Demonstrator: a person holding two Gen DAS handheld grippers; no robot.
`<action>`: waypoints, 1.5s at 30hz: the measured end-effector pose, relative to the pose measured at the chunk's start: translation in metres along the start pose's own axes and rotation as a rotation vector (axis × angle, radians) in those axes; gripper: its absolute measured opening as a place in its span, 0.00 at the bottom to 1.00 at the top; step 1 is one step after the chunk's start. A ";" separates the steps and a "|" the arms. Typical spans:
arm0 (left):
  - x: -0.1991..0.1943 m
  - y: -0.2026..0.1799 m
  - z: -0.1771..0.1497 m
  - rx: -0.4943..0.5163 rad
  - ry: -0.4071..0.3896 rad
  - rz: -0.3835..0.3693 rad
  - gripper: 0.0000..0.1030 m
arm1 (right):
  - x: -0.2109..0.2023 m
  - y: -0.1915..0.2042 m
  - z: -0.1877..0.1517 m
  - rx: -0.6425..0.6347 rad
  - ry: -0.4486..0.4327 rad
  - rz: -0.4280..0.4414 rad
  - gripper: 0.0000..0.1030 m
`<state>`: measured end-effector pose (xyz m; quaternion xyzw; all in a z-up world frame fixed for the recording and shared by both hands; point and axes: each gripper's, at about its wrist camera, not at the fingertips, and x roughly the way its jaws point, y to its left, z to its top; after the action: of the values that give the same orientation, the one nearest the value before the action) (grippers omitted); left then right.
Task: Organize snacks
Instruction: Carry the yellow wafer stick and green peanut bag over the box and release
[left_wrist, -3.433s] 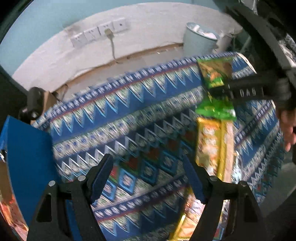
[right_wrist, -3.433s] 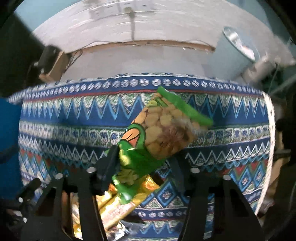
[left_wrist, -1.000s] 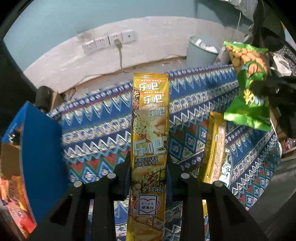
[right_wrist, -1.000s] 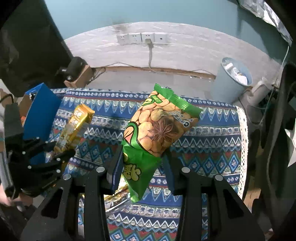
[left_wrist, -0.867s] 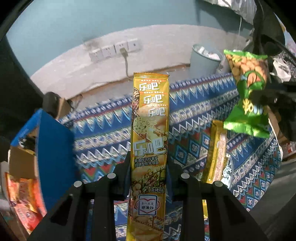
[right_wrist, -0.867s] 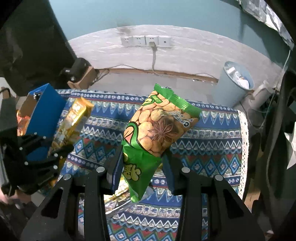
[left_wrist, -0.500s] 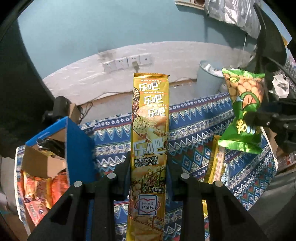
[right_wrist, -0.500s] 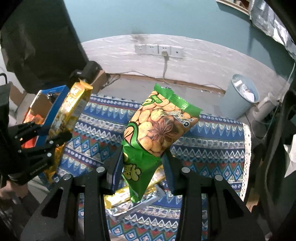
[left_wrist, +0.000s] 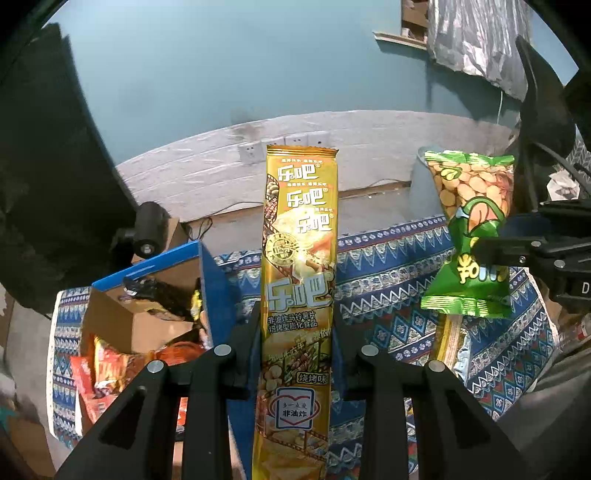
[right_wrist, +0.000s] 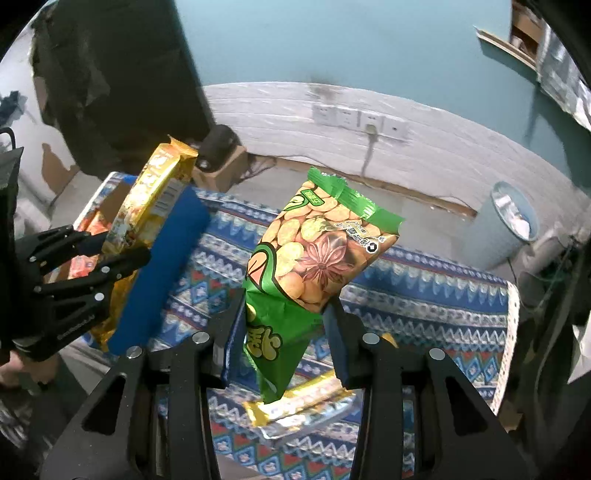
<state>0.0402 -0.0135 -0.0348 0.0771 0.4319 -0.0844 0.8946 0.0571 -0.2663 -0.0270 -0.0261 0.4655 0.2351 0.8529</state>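
Note:
My left gripper (left_wrist: 295, 332) is shut on a long yellow chip packet (left_wrist: 299, 266) and holds it upright, high above the table. It also shows in the right wrist view (right_wrist: 147, 206), beside the blue box. My right gripper (right_wrist: 284, 321) is shut on a green bean snack bag (right_wrist: 314, 258), lifted above the patterned cloth; the bag shows at the right of the left wrist view (left_wrist: 469, 229). A blue cardboard box (left_wrist: 210, 288) with orange snack bags (left_wrist: 107, 365) inside stands at the table's left.
Another yellow packet (right_wrist: 303, 402) lies on the patterned tablecloth (right_wrist: 424, 295) below my right gripper. A grey waste bin (right_wrist: 506, 225) stands on the floor behind the table. A small cardboard box with a black device (left_wrist: 151, 229) sits behind the blue box.
Both grippers have risen higher with their packets. The blue box and its contents have come into fuller view at the left.

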 end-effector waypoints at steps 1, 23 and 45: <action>-0.002 0.004 -0.001 -0.005 -0.001 0.002 0.30 | 0.001 0.006 0.003 -0.006 -0.002 0.009 0.37; -0.029 0.132 -0.042 -0.197 -0.023 0.136 0.30 | 0.045 0.136 0.055 -0.165 0.038 0.150 0.37; -0.005 0.199 -0.078 -0.337 0.055 0.181 0.32 | 0.125 0.244 0.067 -0.272 0.202 0.242 0.39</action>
<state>0.0213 0.1968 -0.0657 -0.0330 0.4556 0.0720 0.8866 0.0632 0.0148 -0.0471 -0.1084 0.5122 0.3927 0.7561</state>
